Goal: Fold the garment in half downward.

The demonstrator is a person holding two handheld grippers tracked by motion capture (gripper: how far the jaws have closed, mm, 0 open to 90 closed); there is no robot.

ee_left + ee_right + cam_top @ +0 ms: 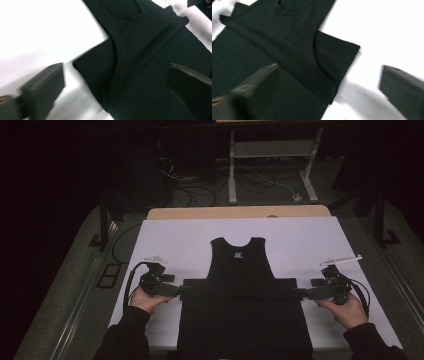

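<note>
A black tank top [242, 285] lies flat on the white sheet [175, 240] that covers the desk [210, 212], its neck pointing away from the person and its lower half folded up so that a dark band runs across it from side to side. In the high view the left gripper [181, 290] sits at the left end of that band and the right gripper [300, 293] at the right end, each held low over the desk in a hand, the left hand [146, 299] and the right hand [347, 310] coming in from the near edge. In the left gripper view the jaws stand wide apart, one over the white sheet and the other over the black cloth, with the folded corner [95, 65] of the tank top lying between them and nothing pinched. In the right gripper view the jaws are likewise spread, one above the cloth and the other above the sheet, and the corner [339, 60] on that side lies in the gap between them, untouched as far as can be seen.
</note>
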